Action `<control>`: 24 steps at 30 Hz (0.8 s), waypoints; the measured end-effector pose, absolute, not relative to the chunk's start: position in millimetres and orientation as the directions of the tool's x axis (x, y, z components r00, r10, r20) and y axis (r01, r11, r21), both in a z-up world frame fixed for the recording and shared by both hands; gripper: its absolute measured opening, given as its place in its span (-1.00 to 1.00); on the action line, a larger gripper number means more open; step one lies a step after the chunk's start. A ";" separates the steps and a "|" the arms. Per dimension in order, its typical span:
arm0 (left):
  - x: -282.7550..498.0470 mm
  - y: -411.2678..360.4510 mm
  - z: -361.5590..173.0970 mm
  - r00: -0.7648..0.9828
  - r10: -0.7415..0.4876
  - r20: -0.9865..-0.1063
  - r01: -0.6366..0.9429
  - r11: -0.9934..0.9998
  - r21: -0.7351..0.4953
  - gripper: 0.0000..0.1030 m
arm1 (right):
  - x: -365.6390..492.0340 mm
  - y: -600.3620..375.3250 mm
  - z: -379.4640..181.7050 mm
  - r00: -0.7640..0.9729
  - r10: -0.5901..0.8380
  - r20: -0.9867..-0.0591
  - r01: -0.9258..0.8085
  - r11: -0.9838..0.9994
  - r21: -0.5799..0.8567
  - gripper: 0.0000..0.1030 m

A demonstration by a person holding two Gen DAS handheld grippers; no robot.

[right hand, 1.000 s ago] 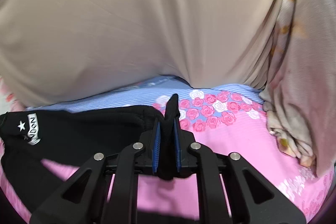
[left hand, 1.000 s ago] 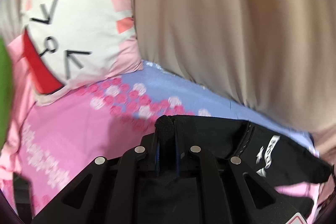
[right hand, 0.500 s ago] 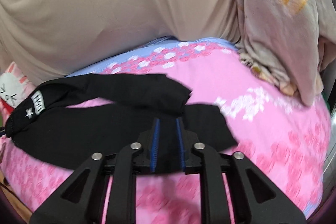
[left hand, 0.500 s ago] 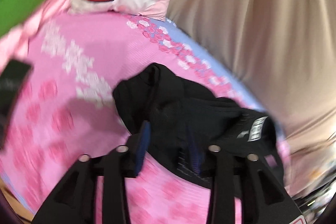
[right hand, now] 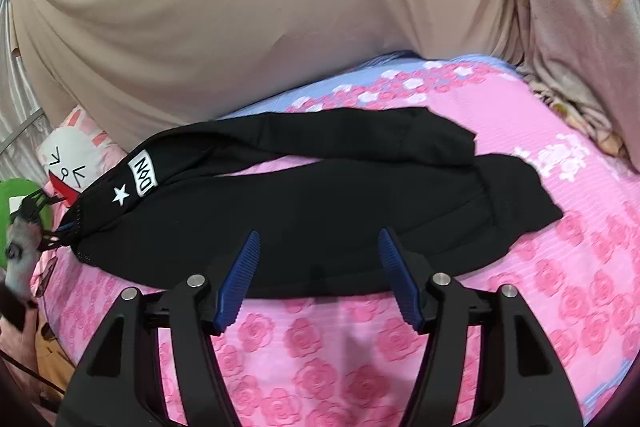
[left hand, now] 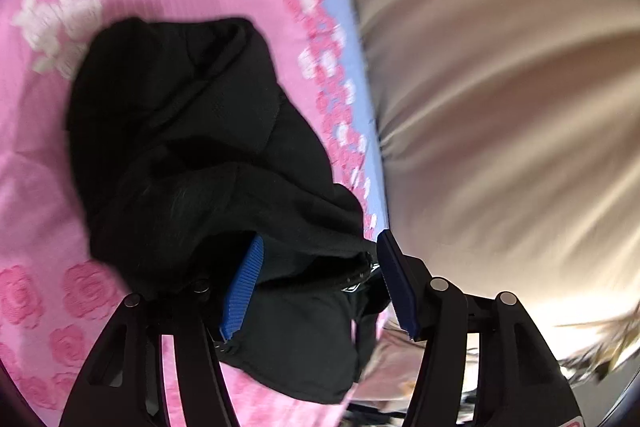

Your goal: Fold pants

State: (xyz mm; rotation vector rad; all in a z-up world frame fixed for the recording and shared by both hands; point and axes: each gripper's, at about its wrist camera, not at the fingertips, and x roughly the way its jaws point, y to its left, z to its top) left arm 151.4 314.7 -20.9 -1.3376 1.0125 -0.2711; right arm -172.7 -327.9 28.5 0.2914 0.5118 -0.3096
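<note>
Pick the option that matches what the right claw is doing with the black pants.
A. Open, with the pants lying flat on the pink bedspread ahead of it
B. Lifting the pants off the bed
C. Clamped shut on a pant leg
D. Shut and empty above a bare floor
A: the right claw has just been opening, its blue pads stand apart with nothing pinched, and the pants lie on the bedspread.

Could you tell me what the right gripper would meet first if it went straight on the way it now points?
Most likely the black pants lying on the pink bedsheet: the open right gripper points down at their near edge, though depth is hard to judge.
</note>
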 end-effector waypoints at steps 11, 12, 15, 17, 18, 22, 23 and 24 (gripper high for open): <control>118.7 303.8 1.5 0.439 -0.757 -0.484 -0.277 0.399 -0.874 -0.97 | -170.7 -345.0 40.1 0.839 -0.178 -0.515 0.363 0.887 0.286 0.50; 112.1 303.5 0.3 0.437 -0.754 -0.490 -0.276 0.406 -0.871 -0.97 | -168.8 -350.1 42.1 0.844 -0.164 -0.511 0.358 0.881 0.309 0.50; 100.9 304.9 -11.5 0.421 -0.766 -0.487 -0.281 0.400 -0.872 -0.97 | -152.3 -373.3 45.9 0.858 -0.079 -0.508 0.329 0.843 0.425 0.56; 98.0 304.9 -16.2 0.416 -0.762 -0.497 -0.276 0.415 -0.867 -0.97 | -134.1 -391.0 45.3 0.859 -0.035 -0.510 0.329 0.802 0.499 0.56; 97.5 304.1 -18.7 0.414 -0.761 -0.500 -0.273 0.420 -0.865 -0.97 | -122.7 -401.7 43.8 0.865 0.001 -0.502 0.319 0.771 0.552 0.57; 100.4 300.7 -18.7 0.414 -0.744 -0.524 -0.251 0.460 -0.852 -0.97 | -77.7 -423.8 39.4 0.887 0.126 -0.444 0.260 0.660 0.705 0.59; 100.6 300.2 -18.3 0.416 -0.740 -0.528 -0.251 0.465 -0.849 -0.97 | -61.0 -420.1 43.5 0.885 0.132 -0.447 0.252 0.671 0.697 0.59; 105.3 300.3 -17.5 0.416 -0.736 -0.534 -0.255 0.469 -0.846 -0.97 | -44.7 -413.9 47.3 0.878 0.146 -0.455 0.241 0.687 0.685 0.59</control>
